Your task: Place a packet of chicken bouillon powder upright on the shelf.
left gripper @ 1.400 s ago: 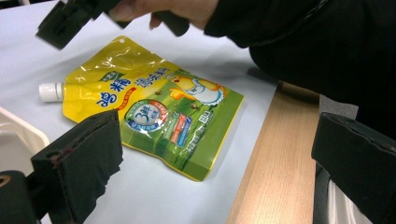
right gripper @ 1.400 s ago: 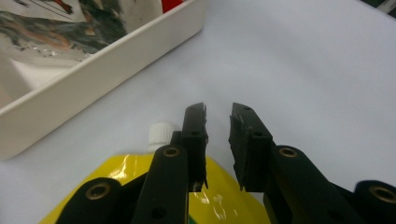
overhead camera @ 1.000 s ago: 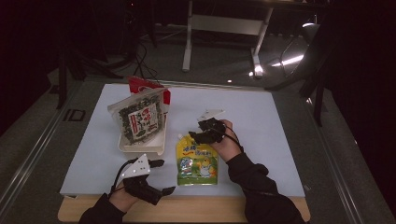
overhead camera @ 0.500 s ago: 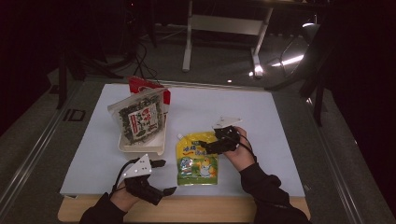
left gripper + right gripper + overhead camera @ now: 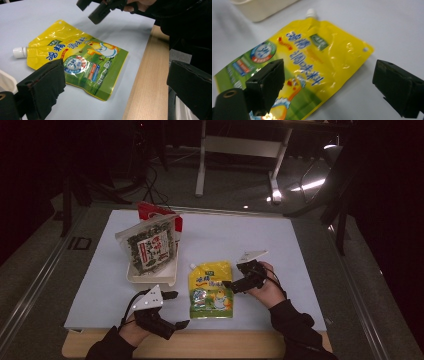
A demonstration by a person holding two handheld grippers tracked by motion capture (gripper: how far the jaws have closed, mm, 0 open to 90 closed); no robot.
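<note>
Dim room, wooden table (image 5: 75, 351) covered by one pale sheet (image 5: 225, 235). One yellow-green spout pouch (image 5: 211, 290) lies flat at lower centre of the high view: white cap, blue Chinese characters, cartoon chick, round "3" badge. One cream tray (image 5: 150, 274) holds a seaweed packet (image 5: 148, 246), upper left. Right gripper (image 5: 235, 283), jaws just opened wide, empty, at pouch's right edge. Left gripper (image 5: 175, 309) spread, empty, lower left

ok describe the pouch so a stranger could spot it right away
On the pale blue mat, look near the front edge, right of the cream tray. The spouted pouch lies flat there, alone in bright yellow and green, with a white cap and a cartoon chick.
</note>
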